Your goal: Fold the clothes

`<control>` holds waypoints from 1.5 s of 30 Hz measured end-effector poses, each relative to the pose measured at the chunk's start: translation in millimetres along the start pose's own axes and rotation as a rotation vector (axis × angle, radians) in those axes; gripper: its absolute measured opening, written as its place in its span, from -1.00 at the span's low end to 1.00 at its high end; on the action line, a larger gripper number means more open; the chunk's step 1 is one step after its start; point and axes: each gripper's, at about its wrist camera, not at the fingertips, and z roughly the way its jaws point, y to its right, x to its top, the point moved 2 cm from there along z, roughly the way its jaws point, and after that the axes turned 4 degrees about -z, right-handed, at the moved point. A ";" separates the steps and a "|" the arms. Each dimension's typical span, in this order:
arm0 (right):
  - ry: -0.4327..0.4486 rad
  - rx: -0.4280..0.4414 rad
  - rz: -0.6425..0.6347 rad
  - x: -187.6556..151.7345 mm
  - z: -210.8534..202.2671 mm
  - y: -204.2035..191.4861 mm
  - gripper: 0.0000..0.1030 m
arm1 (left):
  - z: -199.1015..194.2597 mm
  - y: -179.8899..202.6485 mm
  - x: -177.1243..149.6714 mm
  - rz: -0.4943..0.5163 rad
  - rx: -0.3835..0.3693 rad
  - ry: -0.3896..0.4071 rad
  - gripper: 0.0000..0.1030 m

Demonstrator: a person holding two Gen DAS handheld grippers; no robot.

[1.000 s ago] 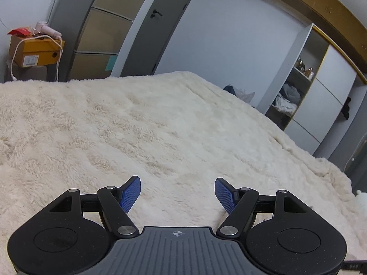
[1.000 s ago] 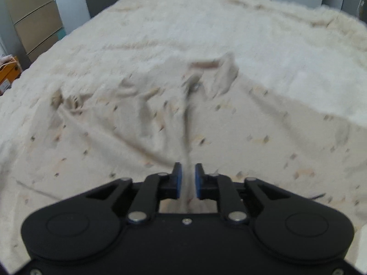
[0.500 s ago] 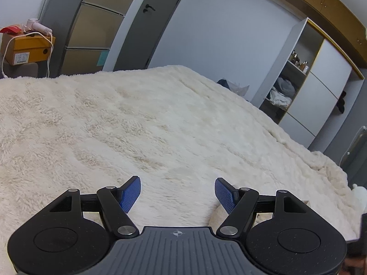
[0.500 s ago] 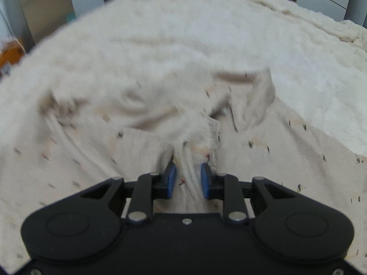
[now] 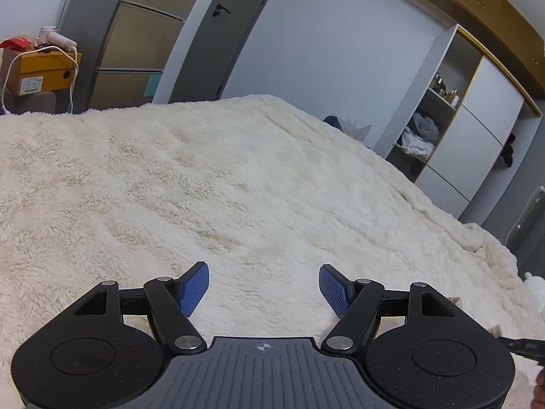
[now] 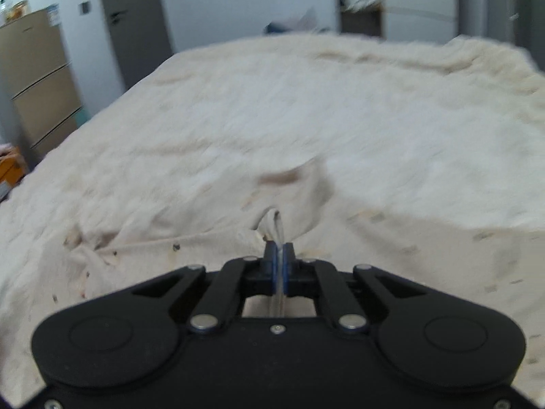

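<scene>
While the left gripper (image 5: 264, 286) hangs over the fluffy cream blanket (image 5: 204, 187) that covers the bed, its jaws stand wide apart and nothing is between them. The blue pads (image 5: 194, 288) face each other over bare blanket. Beyond the bed, this view shows a grey door (image 5: 211, 34), a tall cabinet with beige drawers (image 5: 136, 41), an orange box (image 5: 37, 75) with a white hair dryer (image 5: 56, 35) on top, and an open wardrobe shelf (image 5: 422, 133) with some crumpled clothes inside.

The right gripper (image 6: 280, 266) has its jaws pressed together on a thin fold of the beige garment (image 6: 170, 238), and a narrow strip of the cloth shows between the blue pads. The jaws have just been closing, with this cloth between them. The garment lies spread on the blanket directly in front of the right gripper and to both sides of it. From the pinched point the fabric rises in a small ridge, and wrinkles run away from it to the left and to the right. Small dark specks are scattered over the cloth; I cannot tell if they are a print. The right wrist view is blurred, so finer details of the garment are not clear. The far part of the bed carries only the blanket.
</scene>
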 end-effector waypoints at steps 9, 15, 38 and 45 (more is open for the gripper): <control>-0.104 -0.087 -0.034 -7.9 2.2 -2.0 -0.47 | 19.7 6.8 -8.8 0.051 0.003 -0.126 0.33; -0.094 0.161 -0.178 -33.5 -32.3 -88.8 -0.27 | 26.0 5.1 -14.4 0.088 0.009 -0.172 0.39; -0.141 0.145 0.387 -110.3 -31.9 -14.5 -0.19 | 22.9 25.1 -22.3 0.054 -0.141 -0.256 0.44; -0.185 0.284 0.620 -134.2 -23.5 -0.9 -0.07 | 20.3 60.6 -43.5 0.265 -0.175 -0.276 0.44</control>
